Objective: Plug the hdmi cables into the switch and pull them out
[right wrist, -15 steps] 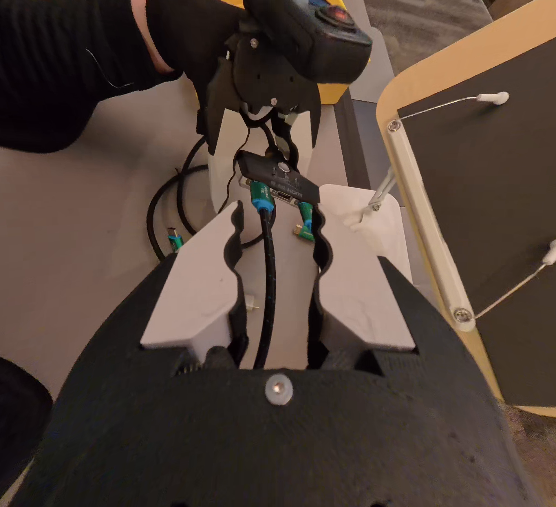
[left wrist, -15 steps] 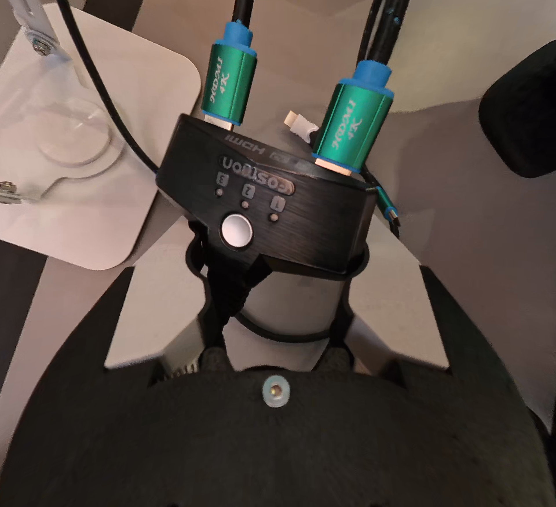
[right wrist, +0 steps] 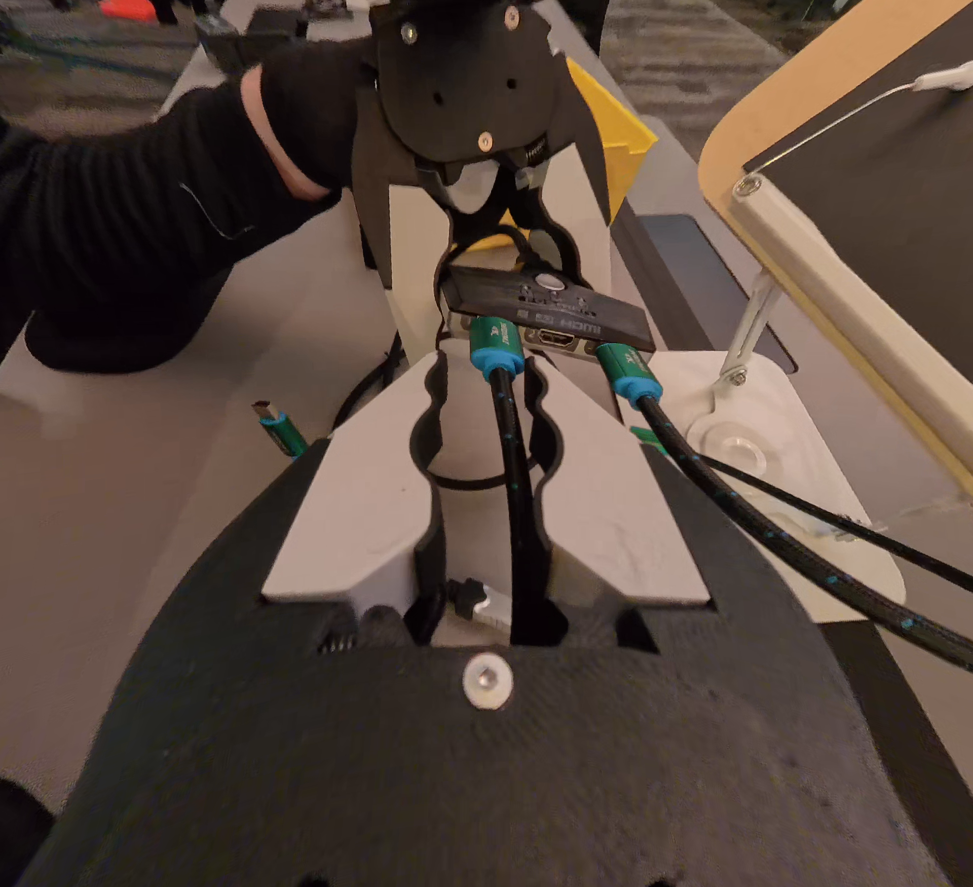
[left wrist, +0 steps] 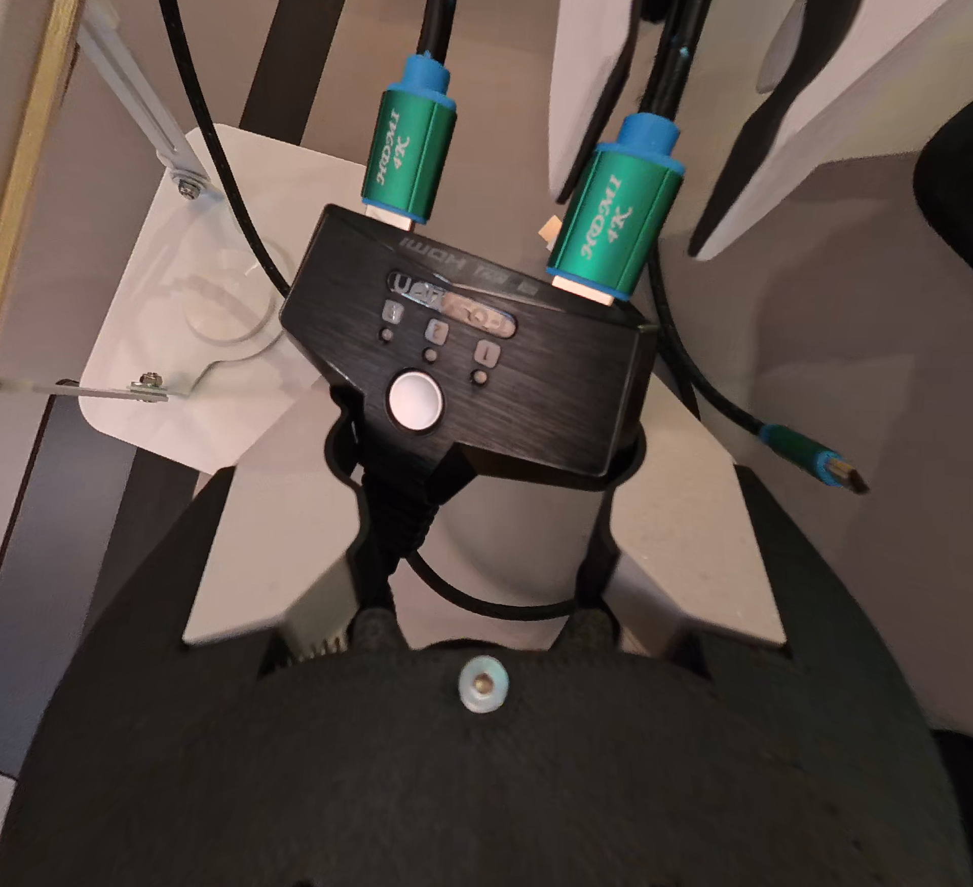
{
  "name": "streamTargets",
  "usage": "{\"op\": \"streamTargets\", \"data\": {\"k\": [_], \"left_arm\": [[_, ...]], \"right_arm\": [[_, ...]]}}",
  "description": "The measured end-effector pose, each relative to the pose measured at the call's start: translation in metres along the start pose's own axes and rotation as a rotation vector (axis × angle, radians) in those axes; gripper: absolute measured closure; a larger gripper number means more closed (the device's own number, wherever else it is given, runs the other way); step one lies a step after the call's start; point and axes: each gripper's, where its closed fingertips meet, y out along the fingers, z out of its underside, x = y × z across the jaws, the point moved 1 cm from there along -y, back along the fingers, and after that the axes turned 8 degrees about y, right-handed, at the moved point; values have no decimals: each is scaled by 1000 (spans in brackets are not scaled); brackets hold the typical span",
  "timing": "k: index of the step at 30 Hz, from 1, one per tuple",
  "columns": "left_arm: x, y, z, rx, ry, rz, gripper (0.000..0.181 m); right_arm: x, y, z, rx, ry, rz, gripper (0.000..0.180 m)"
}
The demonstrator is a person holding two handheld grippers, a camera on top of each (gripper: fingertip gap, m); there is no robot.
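My left gripper [left wrist: 484,440] is shut on the black HDMI switch [left wrist: 474,377] and holds it a little above the table; both also show in the right wrist view, the gripper [right wrist: 505,256] and the switch [right wrist: 547,306]. Two green HDMI plugs [left wrist: 408,156] [left wrist: 613,224] sit in its outer ports; the middle port [right wrist: 553,338] is empty. My right gripper [right wrist: 482,366] is open, its white fingers [right wrist: 368,493] straddling the black cable [right wrist: 513,451] just behind one plug [right wrist: 495,340]. The other plug [right wrist: 626,369] lies to its right.
A loose green HDMI plug [left wrist: 811,456] lies on the grey table, also in the right wrist view [right wrist: 279,432]. A white stand base [right wrist: 737,440] and a wood-edged black board [right wrist: 842,177] stand on the right. A yellow bin [right wrist: 616,145] and a person's black sleeve [right wrist: 131,230] are behind. The gap from one gripper's tips to the other's is roughly 7 centimetres.
The right gripper has moved forward along the cable, close up behind the plug. The switch now sits nearer and larger in both views, still held by the left gripper.
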Motion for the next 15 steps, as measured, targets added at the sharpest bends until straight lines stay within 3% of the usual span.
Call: {"op": "streamTargets", "data": {"k": [3, 15], "left_arm": [[-1, 2, -4, -10, 22, -4, 83], [-1, 10, -7, 5, 52, -29, 82]], "right_arm": [[-1, -3, -1, -50, 41, 6, 161], [-3, 3, 9, -59, 64, 9, 158]]}}
